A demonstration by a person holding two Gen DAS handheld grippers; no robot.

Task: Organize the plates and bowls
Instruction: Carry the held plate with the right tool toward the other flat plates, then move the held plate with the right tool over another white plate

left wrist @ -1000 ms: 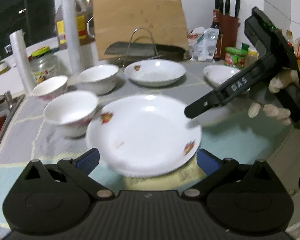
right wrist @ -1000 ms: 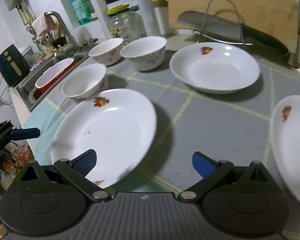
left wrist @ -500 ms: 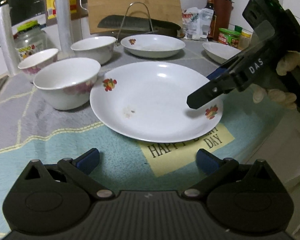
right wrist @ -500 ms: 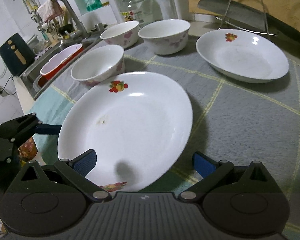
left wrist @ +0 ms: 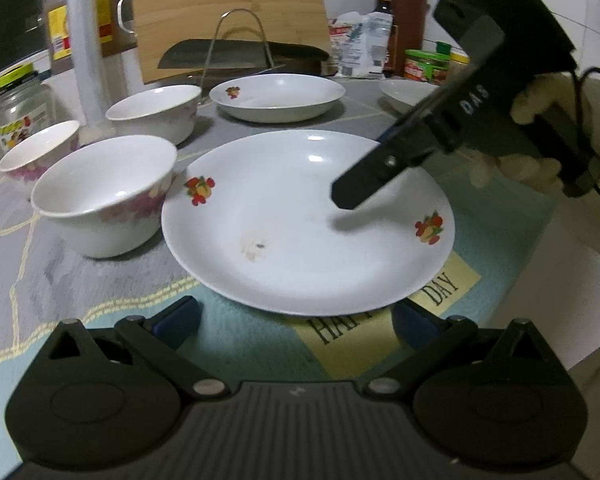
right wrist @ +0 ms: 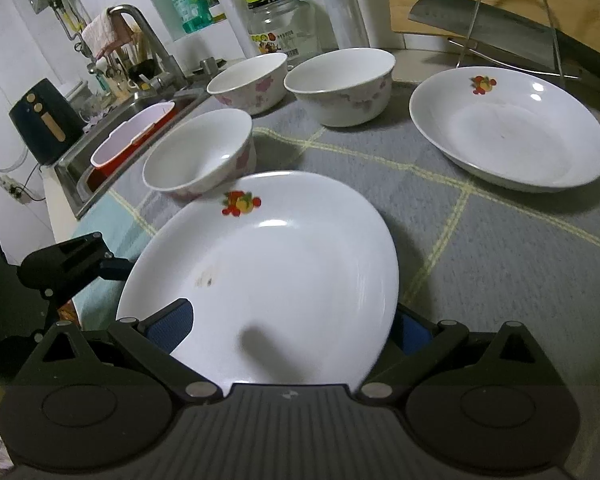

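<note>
In the left wrist view, the near plate [left wrist: 308, 220] is seen at centre, resting on the mat [left wrist: 60, 280] with its front rim over the yellow "HAPPY ... DAY" patch. The left gripper [left wrist: 296, 322] is held with its blue pads spread wide, empty, just short of the plate's six-o'clock rim. The right gripper [left wrist: 384, 168] enters from two o'clock, one finger over the plate's right half, throwing a shadow on it. A bowl [left wrist: 104, 196] stands touching or nearly touching the plate at nine o'clock; two more bowls and a second plate [left wrist: 280, 96] lie toward eleven and twelve o'clock.

In the right wrist view, the near plate [right wrist: 268, 276] fills the lower centre, its near rim reaching in between the spread fingers of the right gripper [right wrist: 292, 326], which are not closed on it. The left gripper [right wrist: 76, 264] is seen at nine o'clock, beside the plate's rim. The second plate [right wrist: 512, 128] lies at two o'clock, well apart.

The step in hand is judged to be the taking of the near plate for stacking. A closing on the rim is called for next, followed by a level lift toward the second plate, clear of the nearest bowl.
</note>
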